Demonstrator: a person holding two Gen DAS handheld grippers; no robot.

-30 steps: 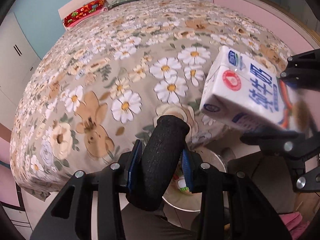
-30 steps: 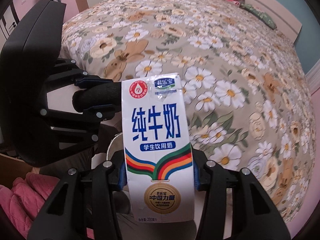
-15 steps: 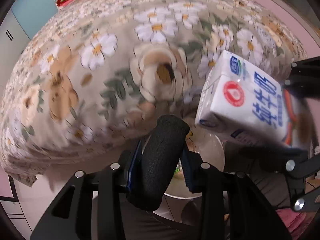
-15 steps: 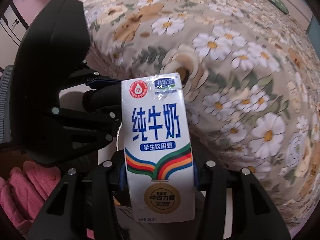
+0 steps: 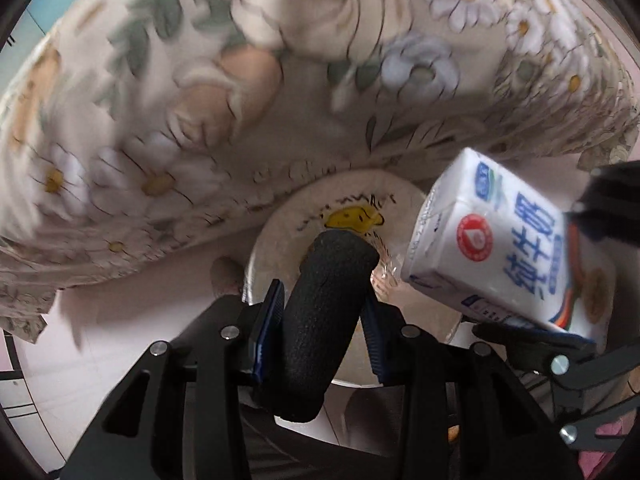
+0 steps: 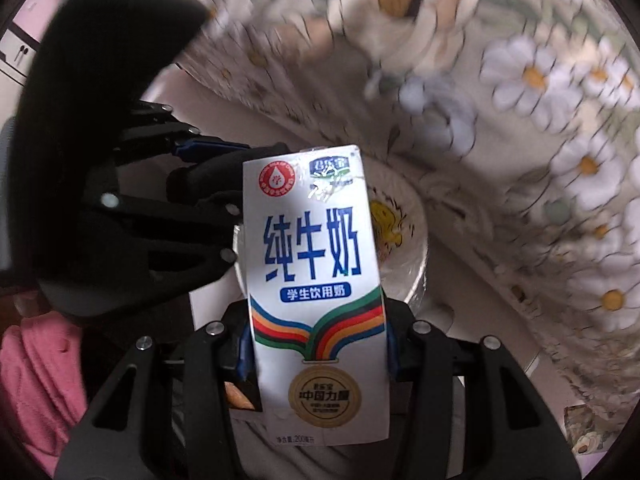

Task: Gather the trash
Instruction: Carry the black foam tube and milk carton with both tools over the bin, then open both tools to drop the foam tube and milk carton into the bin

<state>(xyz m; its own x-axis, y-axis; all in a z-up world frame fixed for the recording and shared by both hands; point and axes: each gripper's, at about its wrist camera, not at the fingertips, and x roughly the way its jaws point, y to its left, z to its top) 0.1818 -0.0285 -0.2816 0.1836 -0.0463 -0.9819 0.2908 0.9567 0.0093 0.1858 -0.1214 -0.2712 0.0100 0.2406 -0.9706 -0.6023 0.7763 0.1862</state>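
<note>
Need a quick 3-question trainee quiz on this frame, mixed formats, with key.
1. True or false: the right gripper is shut on the milk carton.
2. What does the left gripper hold? A) a paper cup B) a black foam cylinder C) nothing
3. Fill in: below both grippers, beside the floral bedspread, stands an open white ____.

Key: 1 true; 2 B; 3 trash bin.
</note>
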